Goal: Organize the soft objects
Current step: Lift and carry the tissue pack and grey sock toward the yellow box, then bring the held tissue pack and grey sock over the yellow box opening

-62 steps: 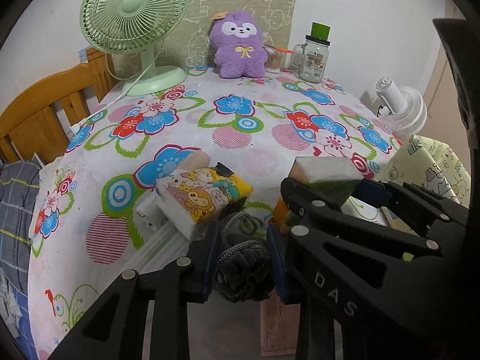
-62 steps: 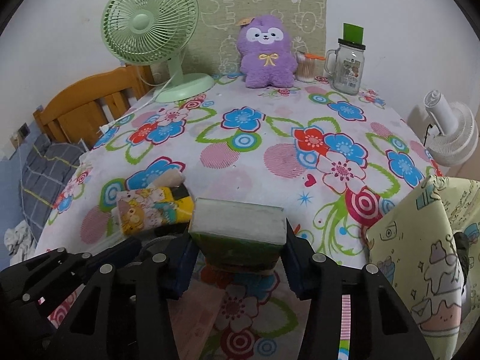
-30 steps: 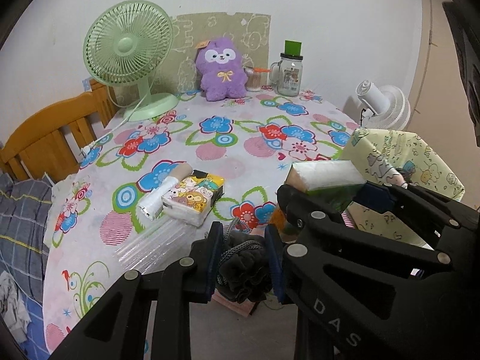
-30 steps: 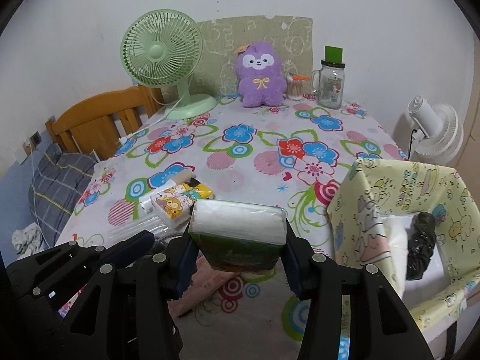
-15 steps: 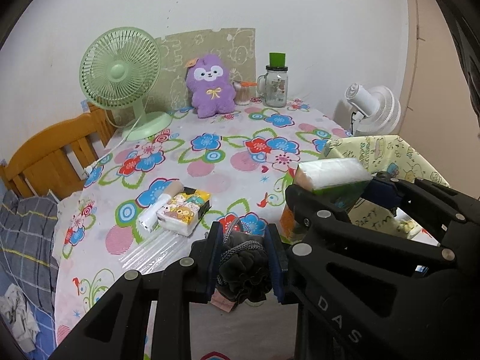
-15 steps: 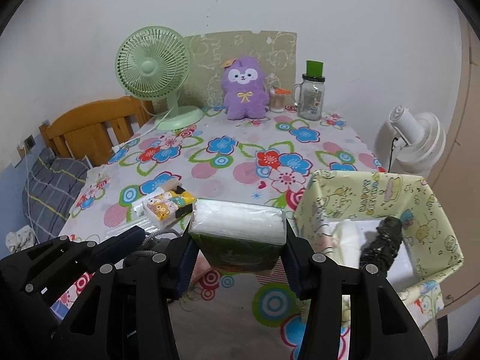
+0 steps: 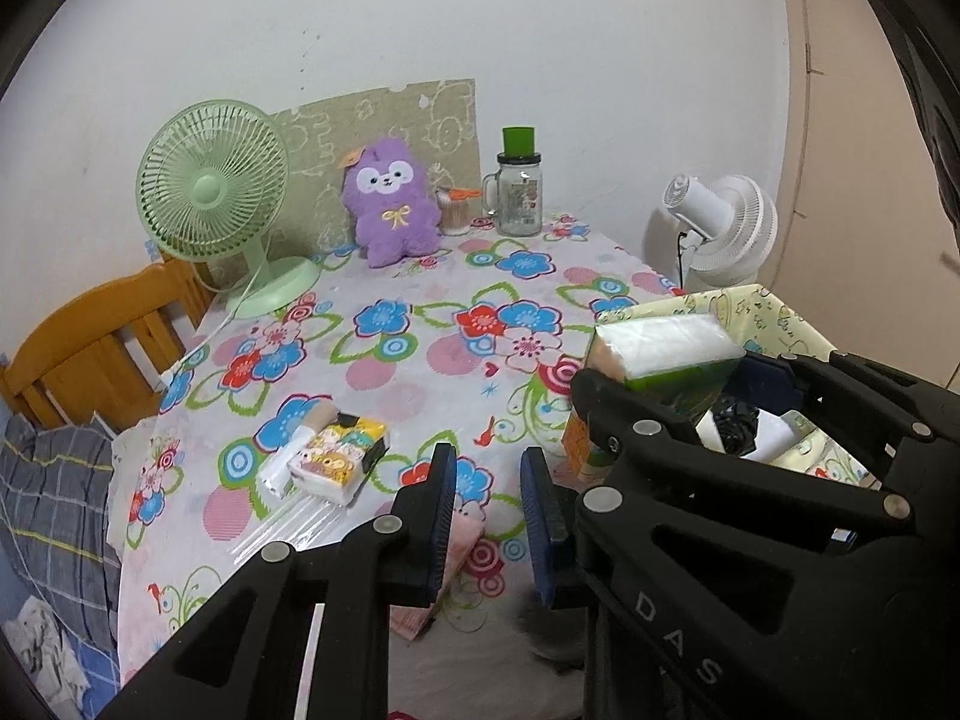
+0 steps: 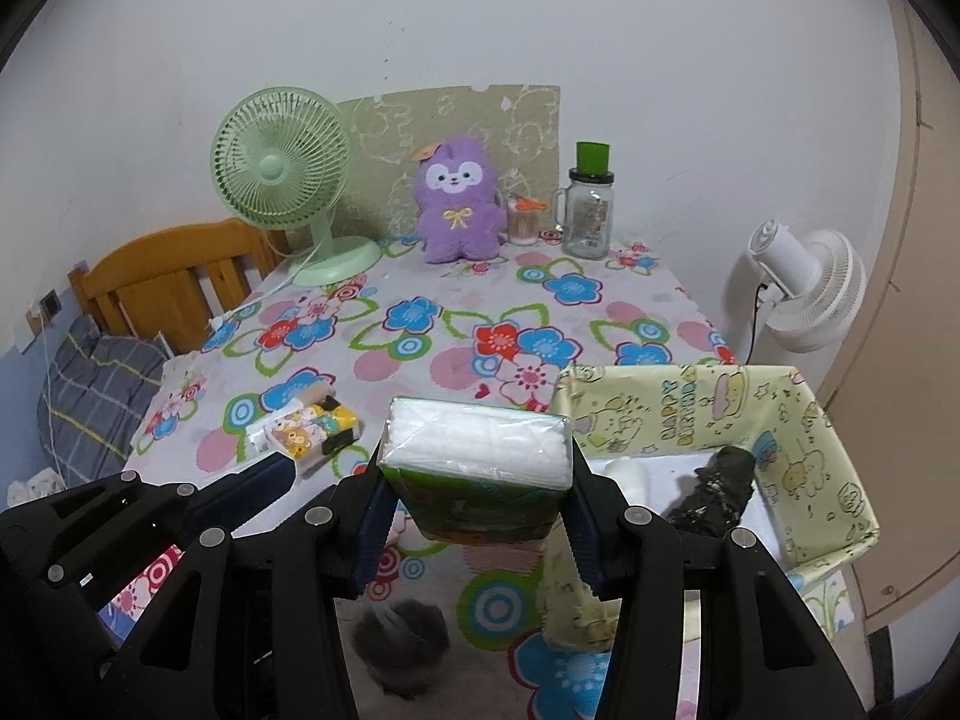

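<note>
The left gripper (image 7: 485,510) is now standing spread and empty: the dark grey bath pouf (image 8: 401,648) it was pinching half a second ago has slipped out and is lying blurred on the table's near edge, below both tools. That looks like an unplanned drop, since the pouf is sitting outside the yellow fabric bin (image 8: 840,438), so it probably needs picking up again. Near the table's left edge, the cartoon tissue pack (image 7: 336,463) is resting where it was, beside a rolled tube. To the right, the right gripper (image 8: 477,519) is still pinching the green tissue pack (image 8: 477,474) between its blue pads and has carried it up to the bin's left wall. The bin, at the table's near right corner, is already holding a dark object (image 8: 717,489).
</note>
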The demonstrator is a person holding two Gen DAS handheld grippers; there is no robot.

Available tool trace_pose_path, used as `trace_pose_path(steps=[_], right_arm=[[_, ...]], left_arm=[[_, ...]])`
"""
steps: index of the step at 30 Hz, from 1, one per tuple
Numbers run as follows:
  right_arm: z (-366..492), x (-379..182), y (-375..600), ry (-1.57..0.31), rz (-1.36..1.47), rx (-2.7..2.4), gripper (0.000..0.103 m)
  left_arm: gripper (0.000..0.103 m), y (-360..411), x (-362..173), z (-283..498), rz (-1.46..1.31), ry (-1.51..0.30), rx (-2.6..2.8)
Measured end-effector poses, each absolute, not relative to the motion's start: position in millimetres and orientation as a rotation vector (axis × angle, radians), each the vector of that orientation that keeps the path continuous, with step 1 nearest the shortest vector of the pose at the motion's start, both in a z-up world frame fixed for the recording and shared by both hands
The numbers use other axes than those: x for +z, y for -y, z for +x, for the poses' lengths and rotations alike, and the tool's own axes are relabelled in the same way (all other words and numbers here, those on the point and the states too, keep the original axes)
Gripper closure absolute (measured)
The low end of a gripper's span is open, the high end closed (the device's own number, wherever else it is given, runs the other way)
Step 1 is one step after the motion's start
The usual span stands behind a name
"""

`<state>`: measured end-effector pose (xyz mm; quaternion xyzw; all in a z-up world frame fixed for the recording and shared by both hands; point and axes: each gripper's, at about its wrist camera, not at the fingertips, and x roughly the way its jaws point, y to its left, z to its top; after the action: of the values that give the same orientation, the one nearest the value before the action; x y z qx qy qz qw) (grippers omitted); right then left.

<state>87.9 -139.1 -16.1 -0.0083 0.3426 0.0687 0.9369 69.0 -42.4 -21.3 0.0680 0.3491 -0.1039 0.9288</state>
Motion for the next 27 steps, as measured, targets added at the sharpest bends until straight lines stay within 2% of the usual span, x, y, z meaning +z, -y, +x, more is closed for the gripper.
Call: trace_pose_path(steps=[17,27], right_arm=[[85.5,-35.2,138.6,-0.734,0.004,0.160,0.049],[69.7,-44.7,138.9,-0.737,0.000,0.147,0.049]], left_arm=[[0.083,45.8,-33.2,69.1,0.142,-0.747,-0.225],[0.064,43.2,-44.8,59.0,0.124,-0.754,-0.247]])
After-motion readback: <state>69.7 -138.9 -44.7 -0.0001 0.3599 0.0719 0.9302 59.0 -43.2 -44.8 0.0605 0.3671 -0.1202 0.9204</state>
